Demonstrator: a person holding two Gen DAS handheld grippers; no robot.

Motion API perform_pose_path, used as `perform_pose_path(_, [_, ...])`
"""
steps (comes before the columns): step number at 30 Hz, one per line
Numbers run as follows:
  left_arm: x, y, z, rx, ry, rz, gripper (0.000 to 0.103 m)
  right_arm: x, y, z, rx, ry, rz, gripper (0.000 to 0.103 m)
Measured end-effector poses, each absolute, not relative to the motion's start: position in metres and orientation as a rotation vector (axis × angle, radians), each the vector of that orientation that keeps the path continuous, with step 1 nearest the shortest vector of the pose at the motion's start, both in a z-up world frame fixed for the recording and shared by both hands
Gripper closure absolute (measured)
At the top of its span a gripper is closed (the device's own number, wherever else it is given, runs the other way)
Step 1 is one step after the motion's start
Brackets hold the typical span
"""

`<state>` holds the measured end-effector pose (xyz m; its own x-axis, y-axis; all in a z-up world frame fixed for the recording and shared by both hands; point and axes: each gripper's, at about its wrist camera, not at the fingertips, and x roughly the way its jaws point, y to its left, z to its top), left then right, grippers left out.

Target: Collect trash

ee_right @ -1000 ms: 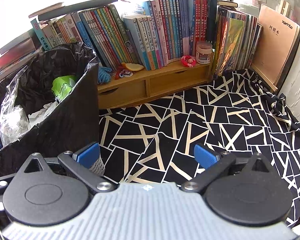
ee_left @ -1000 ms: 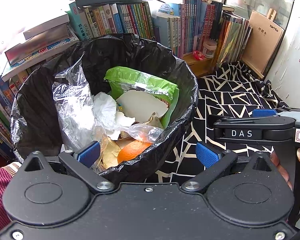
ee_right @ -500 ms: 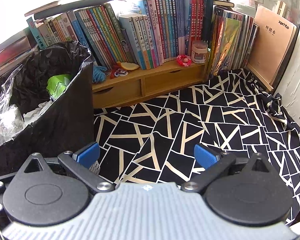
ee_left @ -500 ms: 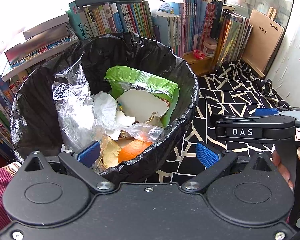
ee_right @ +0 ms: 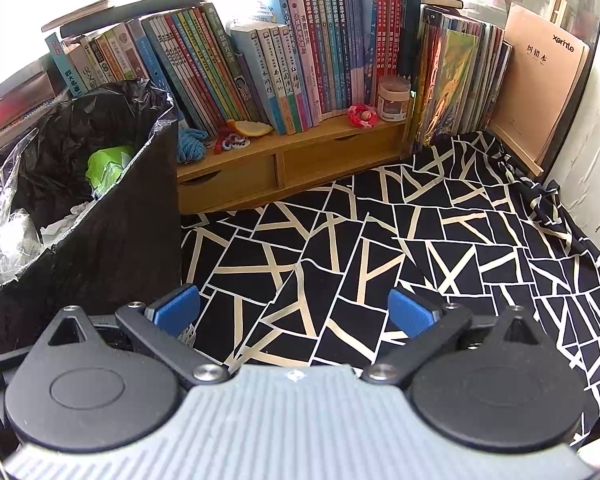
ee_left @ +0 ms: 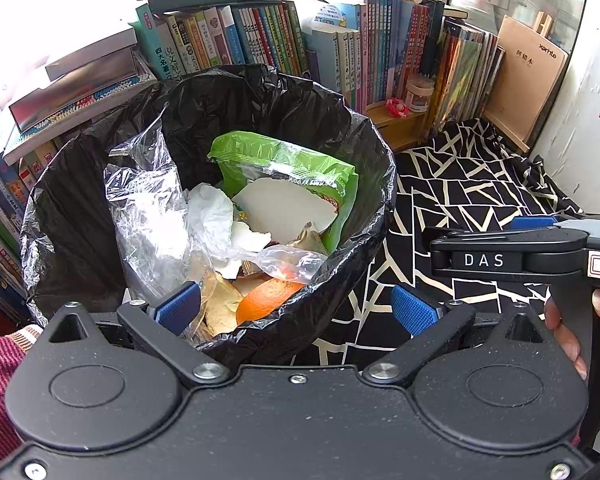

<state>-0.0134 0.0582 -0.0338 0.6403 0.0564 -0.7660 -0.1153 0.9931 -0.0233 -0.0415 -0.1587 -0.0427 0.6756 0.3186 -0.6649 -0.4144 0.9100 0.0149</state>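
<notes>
- Where the bin [ee_left: 204, 208] stands on the patterned cloth [ee_right: 420, 240]: lined with a black bag, holding a green packet [ee_left: 284, 160], clear plastic [ee_left: 148, 208], white scraps and an orange [ee_left: 264, 300].
- Left gripper [ee_left: 296, 308]: spread wide, empty, poised over the bin's near rim.
- Right gripper [ee_right: 294, 310]: spread wide, empty, above bare cloth just beside the bin.
- Behind: books [ee_right: 284, 60] on a wooden shelf [ee_right: 292, 152].

"DAS" is printed in white on the side of the right tool [ee_left: 508, 260], with a small label next to it starting "7-". The tan notebook [ee_right: 540, 80] at the far right says "xernte". Book spines carry Chinese titles.
</notes>
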Motion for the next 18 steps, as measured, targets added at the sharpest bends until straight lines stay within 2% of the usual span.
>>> perform_pose_path(18, [-0.0135, 0.0579, -0.0341, -0.071, 0.871, 0.099, 0.001, -0.0394, -0.1599, -0.0459, -0.139, 0.73, 0.404, 0.0])
